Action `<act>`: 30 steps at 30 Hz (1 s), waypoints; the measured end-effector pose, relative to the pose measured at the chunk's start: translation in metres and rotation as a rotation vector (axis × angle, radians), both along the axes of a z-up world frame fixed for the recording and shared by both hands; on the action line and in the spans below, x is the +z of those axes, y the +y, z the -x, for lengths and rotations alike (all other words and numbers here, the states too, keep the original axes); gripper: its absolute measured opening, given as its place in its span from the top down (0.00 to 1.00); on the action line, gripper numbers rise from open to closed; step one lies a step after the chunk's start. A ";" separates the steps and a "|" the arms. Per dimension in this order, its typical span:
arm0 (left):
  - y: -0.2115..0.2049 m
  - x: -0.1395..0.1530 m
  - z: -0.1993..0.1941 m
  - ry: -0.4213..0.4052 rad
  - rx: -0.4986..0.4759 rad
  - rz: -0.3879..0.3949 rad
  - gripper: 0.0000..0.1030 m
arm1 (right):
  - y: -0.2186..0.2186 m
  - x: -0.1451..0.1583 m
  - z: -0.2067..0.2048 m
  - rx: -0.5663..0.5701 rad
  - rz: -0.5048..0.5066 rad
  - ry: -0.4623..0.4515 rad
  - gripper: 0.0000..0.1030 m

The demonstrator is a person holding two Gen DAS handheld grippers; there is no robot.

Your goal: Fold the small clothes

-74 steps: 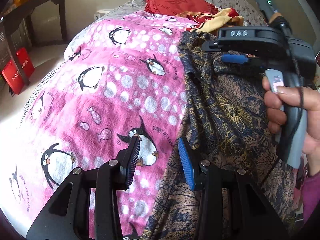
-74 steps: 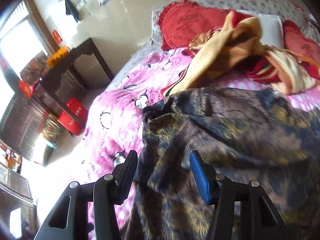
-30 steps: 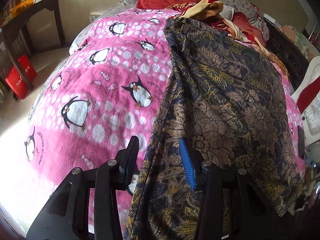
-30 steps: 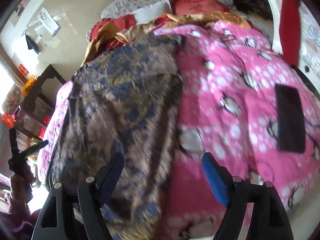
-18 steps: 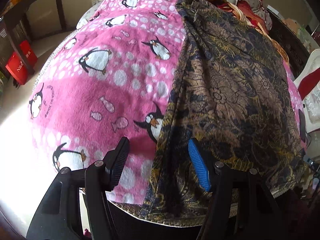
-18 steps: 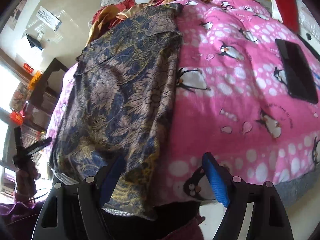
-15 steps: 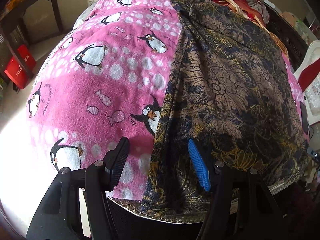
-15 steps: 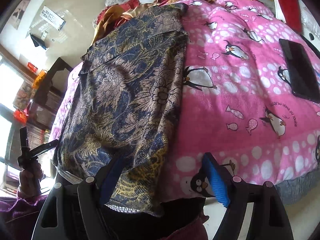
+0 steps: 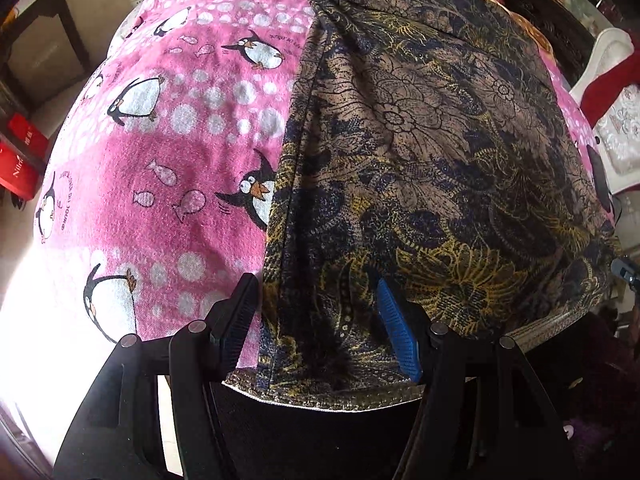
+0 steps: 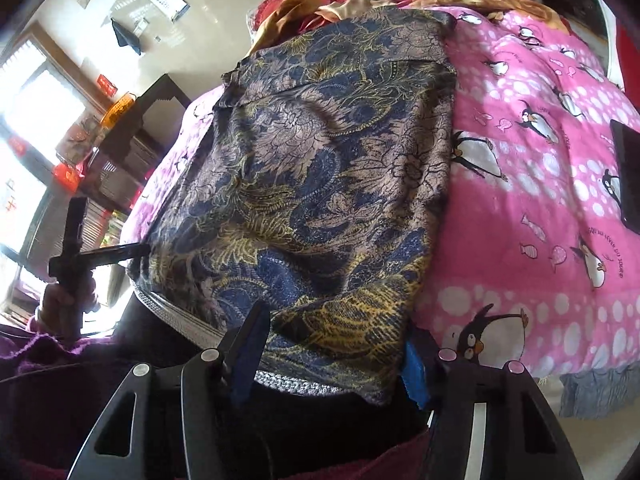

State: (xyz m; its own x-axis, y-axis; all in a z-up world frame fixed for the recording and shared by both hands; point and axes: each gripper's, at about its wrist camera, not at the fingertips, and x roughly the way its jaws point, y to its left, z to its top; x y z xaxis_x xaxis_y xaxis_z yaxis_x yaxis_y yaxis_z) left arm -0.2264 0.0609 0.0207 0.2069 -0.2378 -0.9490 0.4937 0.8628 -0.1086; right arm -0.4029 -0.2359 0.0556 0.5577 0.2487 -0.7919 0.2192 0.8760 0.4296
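Note:
A dark floral garment lies spread lengthwise on a pink penguin blanket, its silvery hem hanging over the near edge of the bed. My left gripper stands open over the hem's left corner, with cloth between the fingers and neither pad pressing on it. My right gripper straddles the hem's right corner. Its jaws are closing with fabric draped between them, and the blue pad is half hidden behind the cloth. A hand holding the left gripper shows at the far left of the right wrist view.
A black flat device lies on the blanket to the right. Red cushions and a yellow cloth are piled at the head of the bed. A dark desk and red boxes stand left of the bed, a white chair to its right.
Both grippers have drawn back and down to the garment's near hem. The left jaws widened a little and the right jaws narrowed around the hem's corner.

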 end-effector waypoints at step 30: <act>-0.066 0.107 -0.181 -0.144 0.111 0.381 0.95 | -0.123 0.077 -0.109 -0.198 -0.182 -0.295 0.95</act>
